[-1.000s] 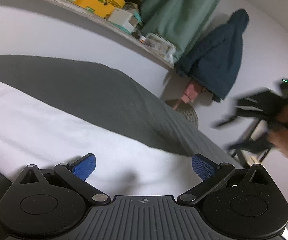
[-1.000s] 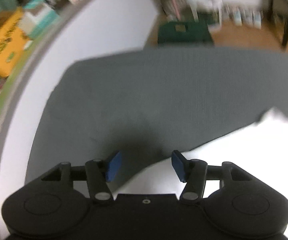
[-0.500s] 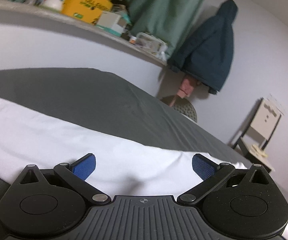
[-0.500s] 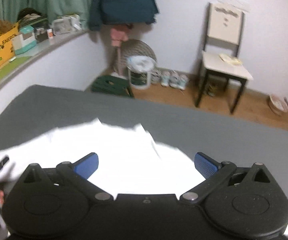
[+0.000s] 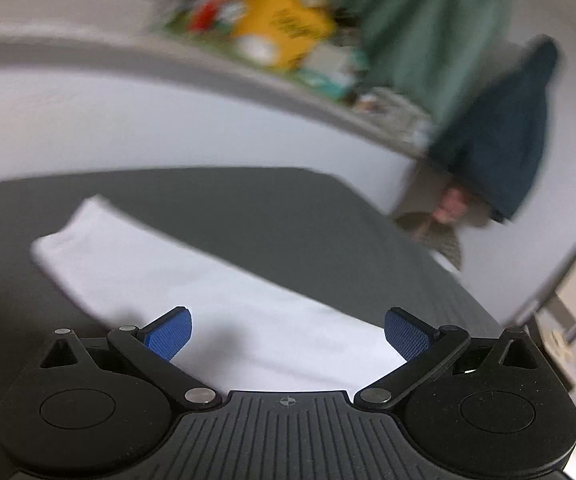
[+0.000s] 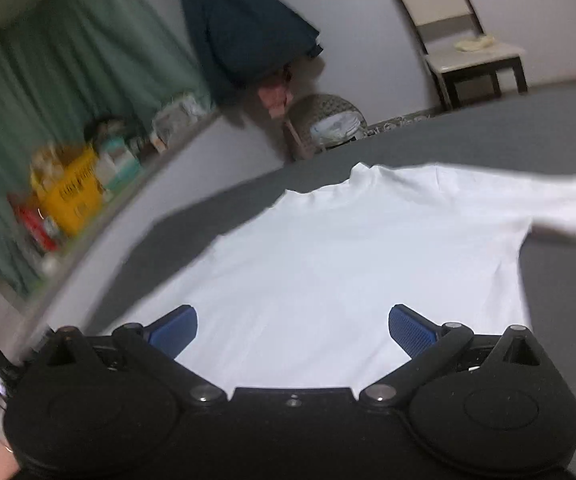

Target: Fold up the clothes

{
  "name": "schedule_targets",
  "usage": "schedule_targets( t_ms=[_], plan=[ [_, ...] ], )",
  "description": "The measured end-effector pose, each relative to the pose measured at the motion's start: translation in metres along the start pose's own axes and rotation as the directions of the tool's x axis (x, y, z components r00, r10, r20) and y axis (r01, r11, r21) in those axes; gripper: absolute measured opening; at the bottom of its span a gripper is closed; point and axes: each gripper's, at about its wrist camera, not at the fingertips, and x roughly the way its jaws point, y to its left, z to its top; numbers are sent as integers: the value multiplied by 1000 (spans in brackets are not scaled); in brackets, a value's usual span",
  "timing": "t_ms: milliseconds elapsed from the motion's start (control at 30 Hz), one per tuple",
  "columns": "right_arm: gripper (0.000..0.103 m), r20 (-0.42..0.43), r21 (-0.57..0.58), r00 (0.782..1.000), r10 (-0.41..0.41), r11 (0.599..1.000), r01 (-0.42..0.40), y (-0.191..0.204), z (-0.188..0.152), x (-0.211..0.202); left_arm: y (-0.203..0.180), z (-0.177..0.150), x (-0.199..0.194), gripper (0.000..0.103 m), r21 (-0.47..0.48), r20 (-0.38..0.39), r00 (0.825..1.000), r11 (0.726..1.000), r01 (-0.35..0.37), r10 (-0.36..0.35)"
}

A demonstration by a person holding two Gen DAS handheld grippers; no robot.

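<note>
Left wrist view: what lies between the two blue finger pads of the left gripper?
Only the white shirt's long sleeve, lying flat on the dark grey bed cover. The left gripper is open above it, gripping nothing; the left wrist view shows this.

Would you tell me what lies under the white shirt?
The white shirt is spread on a dark grey cover, visible all around it. Whatever lies directly beneath the shirt is hidden.
</note>
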Motion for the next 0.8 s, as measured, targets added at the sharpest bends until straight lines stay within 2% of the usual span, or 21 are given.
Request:
schedule_targets(
  t_ms=[100, 200, 300, 467, 500, 600, 667, 733, 800],
  plan=[
    [103, -78, -24, 996, 44, 999, -46, 10, -26, -26, 30, 18, 4, 103, -50, -16, 999, 998, -32, 31],
    [103, -189, -182, 980, 67, 978, -102, 31, -32, -43, 61, 35, 7, 103, -98, -34, 998, 993, -64, 61],
    [103, -179, -268, 981, 69, 957, -116, 47, -25, -61, 91, 53, 11, 103, -146, -53, 995, 984, -97, 90],
    [103, -138, -242, 982, 128, 957, -159, 53, -13, -64, 142, 82, 17, 103, -223, -88, 987, 963, -152, 136],
    [103, -133, -235, 981, 138, 958, -167, 54, -13, -66, 143, 85, 22, 103, -173, -102, 984, 971, -165, 149],
    [103, -115, -224, 982, 153, 959, -176, 56, -12, -70, 143, 89, 34, 89, -106, -134, 980, 981, -164, 149],
    [103, -100, -227, 982, 160, 957, -179, 58, -10, -72, 144, 91, 37, 75, -79, -147, 977, 983, -167, 154],
    [103, -85, -222, 982, 166, 958, -181, 58, -9, -71, 146, 94, 36, 70, -68, -150, 975, 983, -173, 161],
    [103, -83, -205, 981, 176, 960, -190, 56, -11, -66, 149, 100, 40, 69, -77, -160, 977, 985, -153, 139]
  ],
)
